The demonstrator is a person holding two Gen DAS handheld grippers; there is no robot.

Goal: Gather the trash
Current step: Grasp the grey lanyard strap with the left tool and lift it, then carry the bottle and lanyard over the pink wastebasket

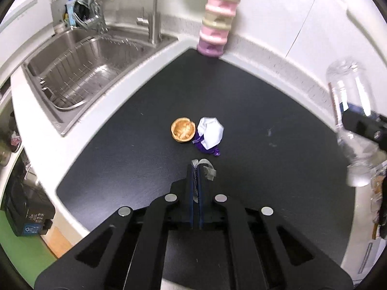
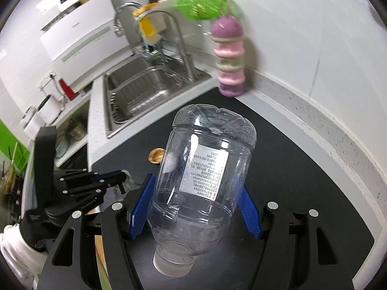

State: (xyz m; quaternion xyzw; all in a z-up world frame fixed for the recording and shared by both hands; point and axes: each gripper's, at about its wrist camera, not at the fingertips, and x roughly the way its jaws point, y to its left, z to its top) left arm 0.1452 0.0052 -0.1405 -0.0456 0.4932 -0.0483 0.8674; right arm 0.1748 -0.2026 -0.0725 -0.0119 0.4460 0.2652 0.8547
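Trash sits in three places: a clear plastic bottle (image 2: 200, 191) clamped cap-down between the blue pads of the right gripper (image 2: 193, 207), a thin grey scrap (image 1: 204, 169) pinched at the tips of the left gripper (image 1: 197, 176), whose jaws are fully together on it, and two pieces lying on the black mat (image 1: 121, 169). In the left wrist view a golden foil cup (image 1: 183, 133) and a white-and-purple wrapper (image 1: 210, 136) lie just past the fingertips at 12 o'clock, touching or nearly so; the stacked pink container (image 1: 219, 19) stands far off at 12 to 1 o'clock against the wall, the sink (image 1: 79, 72) at 10 o'clock. Risks, as I judge them: the bottle is smooth, empty and tilted, so it may slip or pivot out of the pads if the hand swings; squeezing harder could crumple it. The grey scrap is held only by its edge and could drop out unnoticed. Both grippers are full, so the cup and wrapper cannot be picked up until something is dropped off. In the right wrist view the left gripper sits close at 9 o'clock, so a bump is possible. Writing: the bottle has a white label with dense small print, mirrored and not readable; embossed letters near its base are also unreadable. No brand legible.
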